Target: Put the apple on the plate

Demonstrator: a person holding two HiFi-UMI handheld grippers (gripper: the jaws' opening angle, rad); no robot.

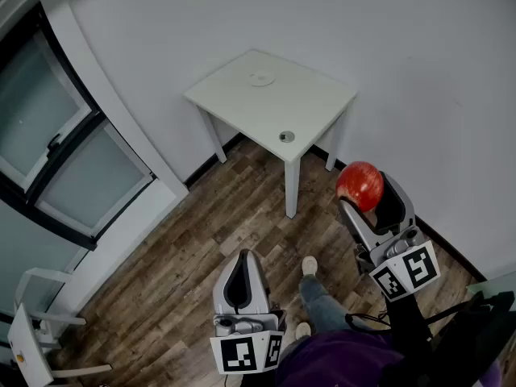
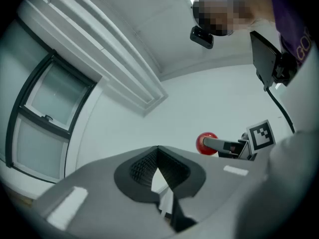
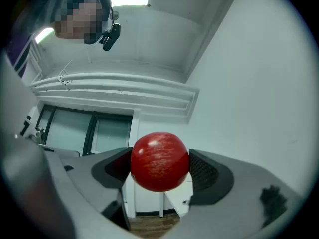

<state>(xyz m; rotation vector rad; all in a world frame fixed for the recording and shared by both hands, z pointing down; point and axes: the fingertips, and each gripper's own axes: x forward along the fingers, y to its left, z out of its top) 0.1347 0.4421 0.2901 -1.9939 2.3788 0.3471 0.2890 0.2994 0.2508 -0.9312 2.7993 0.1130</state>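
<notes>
A shiny red apple point(image 1: 359, 185) sits clamped between the dark pads of my right gripper point(image 1: 364, 190), held in the air well short of the table. In the right gripper view the apple point(image 3: 159, 161) fills the gap between the jaws of that gripper point(image 3: 160, 169). The flat white plate point(image 1: 260, 78) lies near the far side of a small white table point(image 1: 310, 103). My left gripper point(image 1: 240, 276) hangs lower at the left, its jaws closed together on nothing. From the left gripper point(image 2: 158, 152), the apple point(image 2: 204, 142) shows off to the right.
A small round grey thing point(image 1: 286, 136) lies near the table's front corner. The table stands against a white wall on a wooden floor. Windows point(image 1: 56, 151) run along the left wall, with a white frame point(image 1: 28, 329) below them. The person's shoe point(image 1: 310, 266) is between the grippers.
</notes>
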